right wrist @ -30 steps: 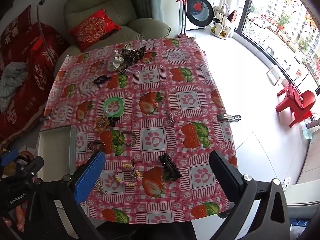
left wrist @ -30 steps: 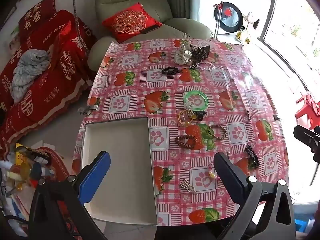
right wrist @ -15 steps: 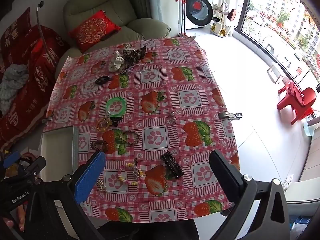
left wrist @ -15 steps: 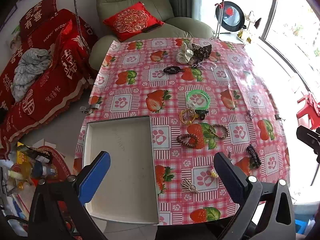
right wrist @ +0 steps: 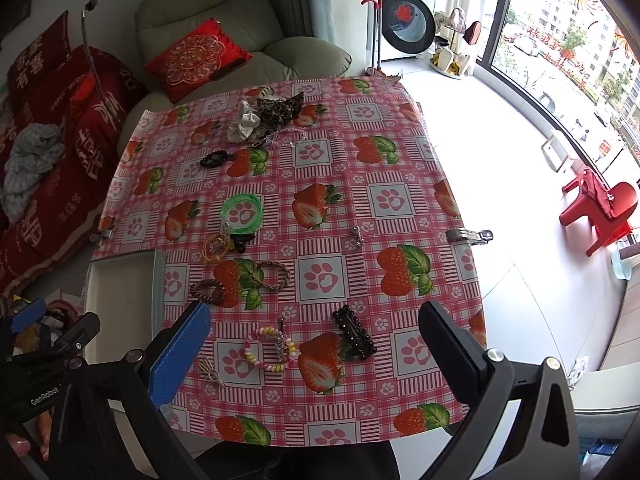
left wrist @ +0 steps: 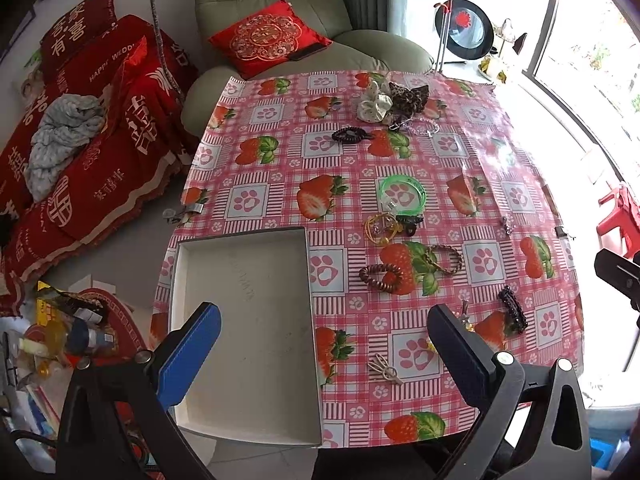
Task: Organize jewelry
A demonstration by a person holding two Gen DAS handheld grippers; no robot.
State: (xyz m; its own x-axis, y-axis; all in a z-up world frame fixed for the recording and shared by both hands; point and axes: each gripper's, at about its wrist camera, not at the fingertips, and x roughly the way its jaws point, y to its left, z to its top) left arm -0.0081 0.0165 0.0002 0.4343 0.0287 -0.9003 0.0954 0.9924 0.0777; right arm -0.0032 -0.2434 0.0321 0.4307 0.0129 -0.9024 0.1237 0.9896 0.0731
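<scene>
An empty white tray (left wrist: 240, 428) lies at the table's near left corner, its edge also in the right wrist view (right wrist: 158, 280). Jewelry is scattered over the strawberry tablecloth: a green bangle (left wrist: 402, 194) (right wrist: 242, 210), yellow rings (left wrist: 380, 228), a brown bead bracelet (left wrist: 380, 276) (right wrist: 208, 291), a braided bracelet (left wrist: 444, 260) (right wrist: 274, 274), a black hair claw (left wrist: 512, 314) (right wrist: 354, 332), a pastel bead bracelet (right wrist: 270, 350), a small beige clip (left wrist: 384, 368) (right wrist: 210, 370). My left gripper (left wrist: 324, 356) hovers open over the tray's right side. My right gripper (right wrist: 316, 356) hangs open above the pastel bracelet and claw.
Scrunchies (left wrist: 394, 98) (right wrist: 264, 116) and a black hair tie (left wrist: 348, 135) lie at the table's far end. Metal clips (right wrist: 470, 235) (left wrist: 182, 213) pin the cloth. A green armchair (left wrist: 280, 12) stands behind, a red-covered sofa (left wrist: 80, 140) left, floor clutter (left wrist: 60, 332) near left.
Both wrist views have risen and pulled back slightly, so more of the table's near edge shows. Both grippers stay open and nothing on the table has moved.
</scene>
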